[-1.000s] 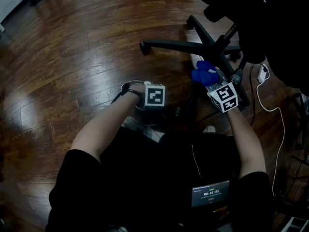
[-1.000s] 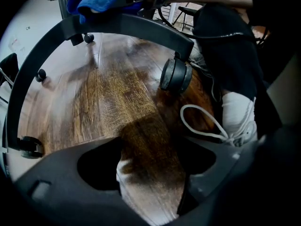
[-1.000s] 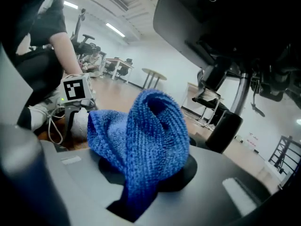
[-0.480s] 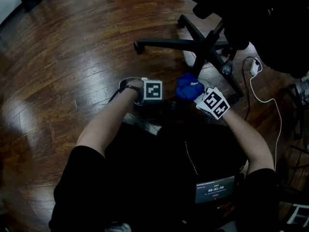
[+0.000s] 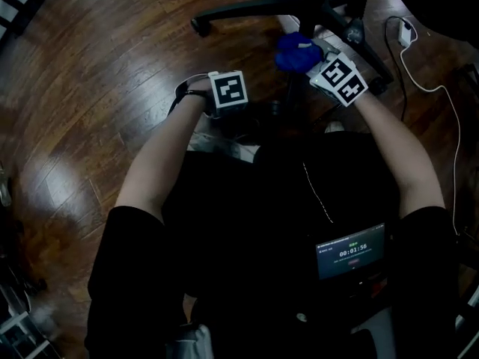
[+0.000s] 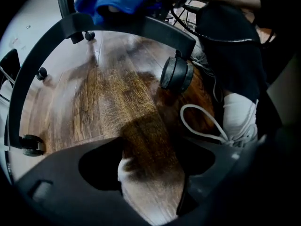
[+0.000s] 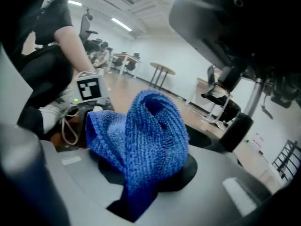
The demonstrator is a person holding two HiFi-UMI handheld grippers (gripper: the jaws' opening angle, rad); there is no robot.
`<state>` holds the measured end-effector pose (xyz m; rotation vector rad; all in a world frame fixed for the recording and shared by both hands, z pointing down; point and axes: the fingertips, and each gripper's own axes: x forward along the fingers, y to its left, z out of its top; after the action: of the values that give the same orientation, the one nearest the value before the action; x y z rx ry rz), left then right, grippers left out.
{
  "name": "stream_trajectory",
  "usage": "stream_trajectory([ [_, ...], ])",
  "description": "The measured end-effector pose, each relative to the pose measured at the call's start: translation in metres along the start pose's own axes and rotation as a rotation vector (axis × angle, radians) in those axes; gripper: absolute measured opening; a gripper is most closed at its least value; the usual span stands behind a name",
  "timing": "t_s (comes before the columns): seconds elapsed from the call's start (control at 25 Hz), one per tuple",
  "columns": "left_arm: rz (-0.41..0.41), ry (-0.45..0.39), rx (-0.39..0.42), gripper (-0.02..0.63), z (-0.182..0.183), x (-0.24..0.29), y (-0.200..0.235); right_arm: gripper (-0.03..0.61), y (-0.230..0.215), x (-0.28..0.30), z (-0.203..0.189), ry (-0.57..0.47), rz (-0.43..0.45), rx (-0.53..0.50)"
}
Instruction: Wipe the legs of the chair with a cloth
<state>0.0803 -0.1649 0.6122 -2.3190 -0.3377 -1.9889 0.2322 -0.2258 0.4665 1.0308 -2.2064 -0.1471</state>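
The chair's legs [image 5: 239, 10] are seen spread over the wooden floor [image 5: 97, 88], with the star base set just ahead of the person's knees. The cloth [image 5: 297, 52], blue and bunched, is pinched between the jaws of the right hand-held gripper [image 7: 146, 173]. A knitted fold is shown standing up out of those jaws in the right gripper view. In the left gripper view the cloth is seen laid on the upper side of one leg [image 6: 155, 25], close to the hub and well in from the caster [image 6: 176, 73] at that leg's end. Contact appears to be made, though it cannot be confirmed. The left hand-held gripper [image 6: 150, 173] is held low over the floor with its jaws spread, and only bare boards are seen between them.

The wiping step is judged to be in hand, with one leg being worked near its inner end. For the next move, the cloth would need to be kept pressed to the leg and drawn outward along it toward the caster, with the sides and underside reached as well. The other legs are judged not yet done.
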Motion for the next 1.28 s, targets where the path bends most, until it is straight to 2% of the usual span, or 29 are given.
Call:
stream_trajectory([
  [0.08, -0.008, 0.025, 0.003, 0.362, -0.001, -0.002, -0.001, 0.094, -0.032, 0.002, 0.003, -0.018, -0.099, 0.052],
  [0.16, -0.007, 0.022, 0.014, 0.362, 0.001, -0.001, -0.001, 0.094, -0.049, 0.004, 0.004, -0.034, -0.155, 0.081],
  [0.4, -0.003, 0.023, 0.018, 0.364, 0.004, 0.0, 0.0, 0.086, -0.055, 0.004, 0.004, -0.004, -0.176, 0.094],
  [0.56, 0.005, 0.036, 0.011, 0.363, 0.001, 0.001, 0.001, 0.086, -0.02, 0.003, 0.001, 0.054, -0.084, 0.022],
  [0.84, 0.008, 0.038, 0.014, 0.363, 0.001, 0.001, 0.002, 0.086, 0.094, -0.02, 0.001, 0.079, 0.226, -0.069],
  [0.92, 0.006, 0.037, 0.013, 0.363, 0.001, 0.001, 0.001, 0.086, 0.114, -0.024, 0.0, 0.076, 0.281, -0.091],
  [1.16, 0.015, 0.035, 0.011, 0.363, 0.0, -0.001, 0.001, 0.097, 0.113, -0.023, -0.001, 0.06, 0.283, -0.12],
  [1.28, 0.006, 0.011, 0.012, 0.363, -0.001, -0.001, 0.0, 0.095, 0.075, -0.012, -0.001, 0.05, 0.183, -0.094],
])
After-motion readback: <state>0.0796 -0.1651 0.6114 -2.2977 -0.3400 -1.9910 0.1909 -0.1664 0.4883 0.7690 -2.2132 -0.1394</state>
